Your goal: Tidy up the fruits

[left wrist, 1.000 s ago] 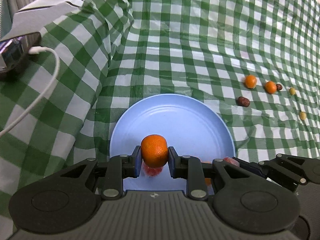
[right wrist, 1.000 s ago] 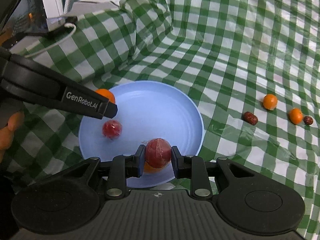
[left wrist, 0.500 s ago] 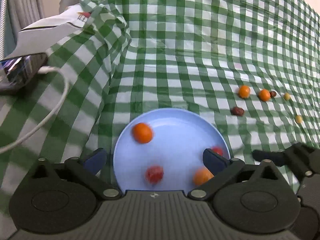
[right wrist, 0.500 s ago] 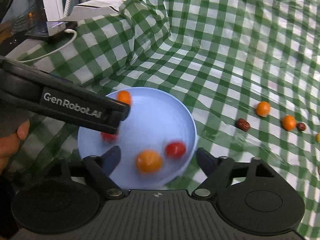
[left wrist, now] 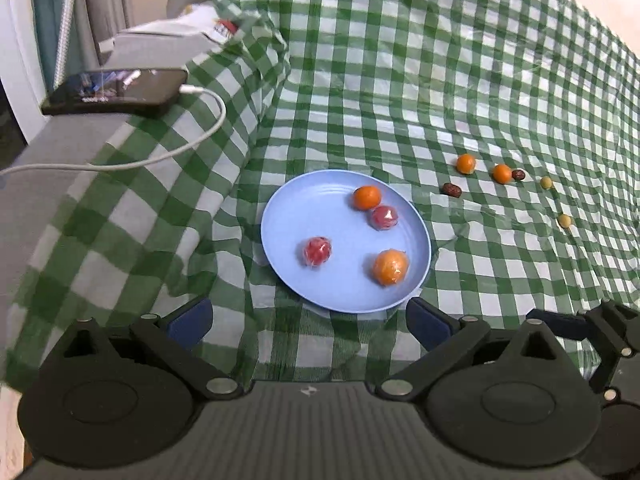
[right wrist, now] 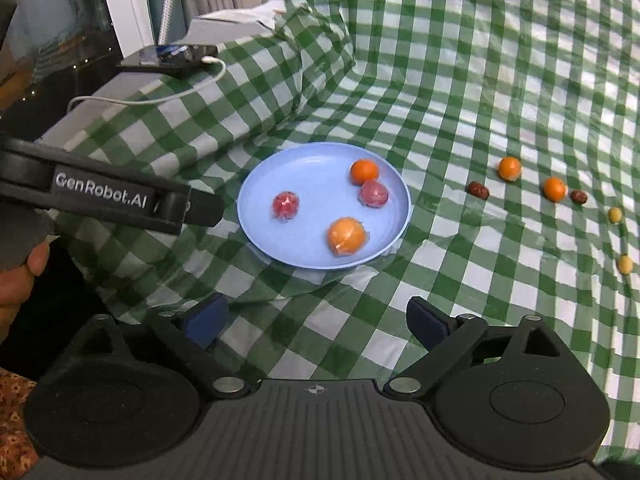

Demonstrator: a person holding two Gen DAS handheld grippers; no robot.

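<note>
A surface draped in a green-and-white checked cloth (left wrist: 400, 80) is seen. On it are laid a blue plate (left wrist: 296, 216), scattered small fruits (left wrist: 466, 163) to its right, and a phone (left wrist: 116, 92) with a white cable (left wrist: 160, 156) at the far left.

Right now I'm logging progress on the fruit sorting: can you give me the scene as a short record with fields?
plate: blue plate on the green checked cloth
on plate: two oranges, two red wrapped fruits
touching: far orange and the red fruit beside it
off plate, to its right: two small oranges, two dark red fruits, two pale yellow ones
left tongs: open, holding nothing
right tongs: open, holding nothing
aside: phone on a white cable
</note>
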